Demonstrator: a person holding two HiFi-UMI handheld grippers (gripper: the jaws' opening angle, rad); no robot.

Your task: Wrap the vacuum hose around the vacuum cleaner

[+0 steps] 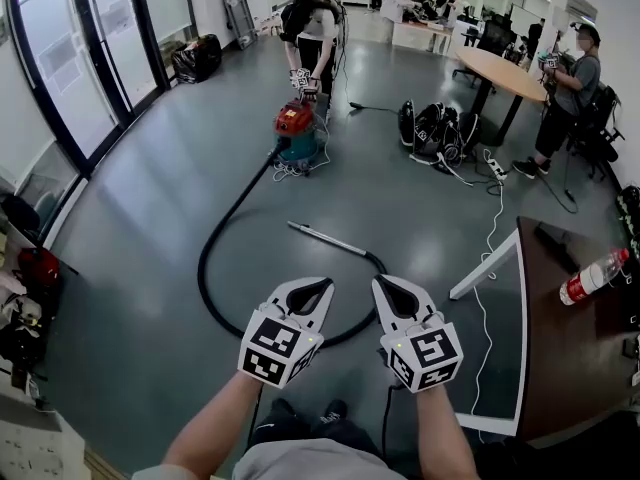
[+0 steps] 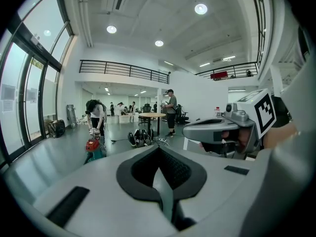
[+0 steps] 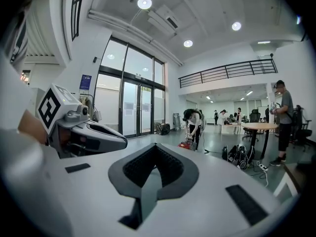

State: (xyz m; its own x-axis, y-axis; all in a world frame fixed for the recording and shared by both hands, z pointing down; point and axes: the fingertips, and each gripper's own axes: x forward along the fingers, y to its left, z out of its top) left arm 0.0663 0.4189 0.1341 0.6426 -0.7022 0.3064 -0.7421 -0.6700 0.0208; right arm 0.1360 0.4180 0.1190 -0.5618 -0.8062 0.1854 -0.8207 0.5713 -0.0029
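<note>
- Left tongs (image 1: pixel 309 290) and right tongs (image 1: pixel 392 288): both closed, empty, held above the floor.
- Hose (image 1: pixel 200 258): black, lies in a wide loop on the floor, from the vacuum (image 1: pixel 296 131) far ahead to the wand (image 1: pixel 327 238) near the tongs.
- Handling: hose likely light, bendy and springy; wand stiff. Best grip is probably where hose meets wand.

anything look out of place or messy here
The black vacuum hose sprawls in a wide loop across the floor from the vacuum cleaner, its wand lying loose. A water bottle lies on its side on the dark table.
</note>
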